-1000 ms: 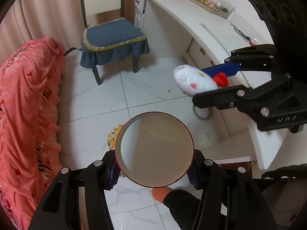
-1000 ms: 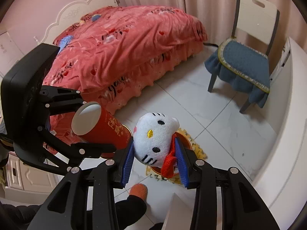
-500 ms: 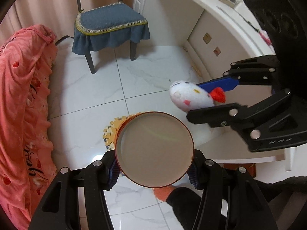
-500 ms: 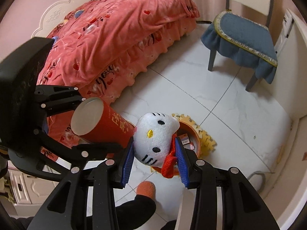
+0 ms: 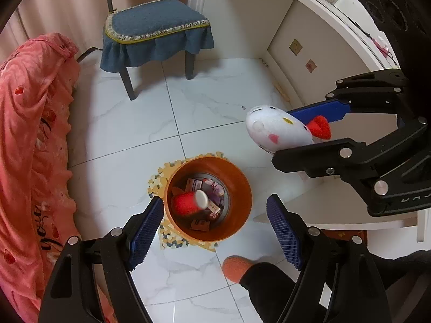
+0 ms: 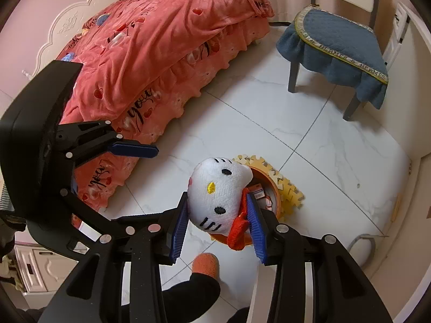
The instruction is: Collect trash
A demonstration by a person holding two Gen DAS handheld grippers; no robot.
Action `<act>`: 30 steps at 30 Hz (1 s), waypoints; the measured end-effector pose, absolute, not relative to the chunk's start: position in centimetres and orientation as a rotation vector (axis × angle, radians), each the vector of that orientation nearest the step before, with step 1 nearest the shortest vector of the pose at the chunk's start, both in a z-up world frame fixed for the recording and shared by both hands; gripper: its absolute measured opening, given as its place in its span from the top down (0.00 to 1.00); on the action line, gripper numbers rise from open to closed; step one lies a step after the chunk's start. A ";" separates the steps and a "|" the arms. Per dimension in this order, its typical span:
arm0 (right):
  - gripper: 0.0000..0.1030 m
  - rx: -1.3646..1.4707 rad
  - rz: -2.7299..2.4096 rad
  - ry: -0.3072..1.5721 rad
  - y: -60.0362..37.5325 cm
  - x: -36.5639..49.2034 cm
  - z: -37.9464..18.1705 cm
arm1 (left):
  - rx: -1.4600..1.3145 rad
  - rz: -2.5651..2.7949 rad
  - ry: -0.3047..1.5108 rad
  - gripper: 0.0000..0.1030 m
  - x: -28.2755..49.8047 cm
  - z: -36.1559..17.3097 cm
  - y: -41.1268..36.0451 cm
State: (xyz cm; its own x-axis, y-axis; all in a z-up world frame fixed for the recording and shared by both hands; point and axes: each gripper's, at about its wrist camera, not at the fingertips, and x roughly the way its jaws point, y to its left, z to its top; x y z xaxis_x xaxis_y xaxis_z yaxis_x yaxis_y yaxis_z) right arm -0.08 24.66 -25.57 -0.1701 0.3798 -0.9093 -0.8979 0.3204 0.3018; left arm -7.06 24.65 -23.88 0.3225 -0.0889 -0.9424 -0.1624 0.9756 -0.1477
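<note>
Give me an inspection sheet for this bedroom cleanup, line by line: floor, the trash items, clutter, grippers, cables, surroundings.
Surface: white tiled floor; a yellow foam mat lies under the bin.
Job's things: orange bin holds a red cup on its side among wrappers; plush toy is held above the bin.
Clutter: nothing seen loose on the floor.
Grippers: left gripper is opening above the bin, nothing between its jaws; right gripper is clamped on the plush toy, just starting to open.
Cables: a dark cord by the bed.
Surroundings: pink bed, blue-cushioned chair, white desk, a person's orange sock.
</note>
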 end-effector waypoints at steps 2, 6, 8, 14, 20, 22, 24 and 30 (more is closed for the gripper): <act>0.57 -0.550 1.239 1.270 24.9 -0.3 -25.6 | -0.232 0.055 1.246 0.24 -7.4 -23.8 24.8; 0.46 -0.561 1.238 1.264 25.4 -0.7 -26.0 | -0.237 0.069 1.258 0.24 -7.7 -24.0 25.0; 0.41 -0.563 1.230 1.259 25.5 -0.8 -26.3 | -0.236 0.073 1.267 0.24 -7.8 -24.2 25.1; 0.41 -0.564 1.223 1.271 25.3 -1.2 -26.6 | -0.243 0.082 1.283 0.24 -8.1 -24.5 25.2; 0.41 -0.557 1.223 1.259 24.6 -1.1 -25.5 | -0.231 0.082 1.268 0.24 -7.7 -23.5 24.9; 0.41 -0.547 1.223 1.248 24.2 -1.0 -24.6 | -0.222 0.084 1.257 0.24 -7.6 -22.6 24.7; 0.38 -0.535 1.221 1.232 23.8 -0.8 -23.5 | -0.217 0.092 1.235 0.24 -7.5 -21.4 24.3; 0.24 -0.462 1.210 1.146 20.7 0.4 -17.9 | -0.184 0.109 1.143 0.24 -7.1 -16.2 22.1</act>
State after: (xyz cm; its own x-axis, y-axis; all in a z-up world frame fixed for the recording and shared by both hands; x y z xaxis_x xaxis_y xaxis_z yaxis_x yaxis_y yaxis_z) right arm 0.38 20.67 -17.94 -0.0755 0.4856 -0.8709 -0.8958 0.3505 0.2731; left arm -7.10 22.09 -16.23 0.4121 -0.0076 -0.9111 -0.1801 0.9796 -0.0896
